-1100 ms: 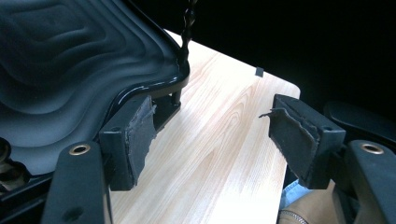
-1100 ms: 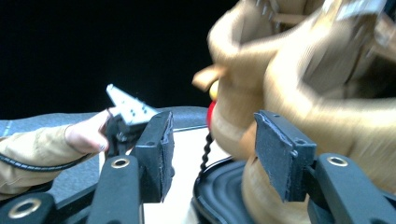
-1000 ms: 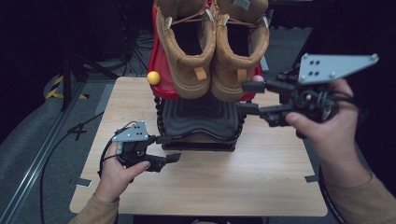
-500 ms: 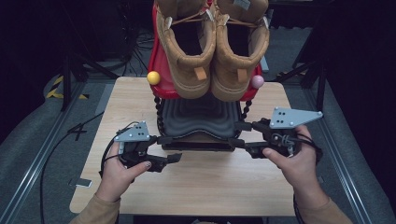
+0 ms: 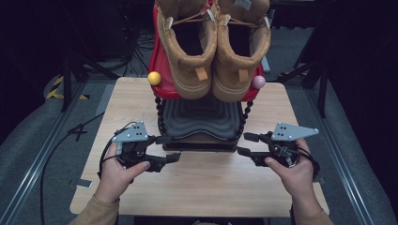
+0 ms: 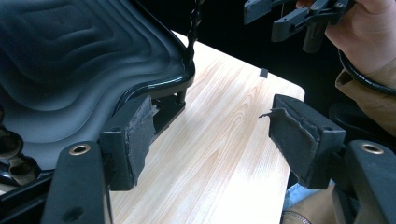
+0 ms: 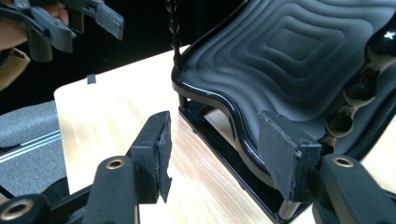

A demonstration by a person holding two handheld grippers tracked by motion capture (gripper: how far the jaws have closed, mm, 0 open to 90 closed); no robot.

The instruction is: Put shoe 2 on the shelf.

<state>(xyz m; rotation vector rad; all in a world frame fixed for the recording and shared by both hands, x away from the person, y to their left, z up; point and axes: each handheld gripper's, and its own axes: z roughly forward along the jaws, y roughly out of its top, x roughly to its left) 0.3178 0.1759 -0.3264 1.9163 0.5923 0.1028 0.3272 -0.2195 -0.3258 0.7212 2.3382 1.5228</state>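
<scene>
A black rack (image 5: 202, 123) stands mid-counter (image 5: 206, 183), boots (image 5: 213, 47) on its red upper shelf. The left gripper (image 5: 169, 149) and right gripper (image 5: 245, 144) flank its base, both wide apart and empty, the right having just opened further.

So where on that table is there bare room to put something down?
The near strip of the table, between the two hands and the front edge, is bare wood. So are the side margins left and right of the black rack. The far middle is crowded: the rack carries a red tray with boots.
</scene>
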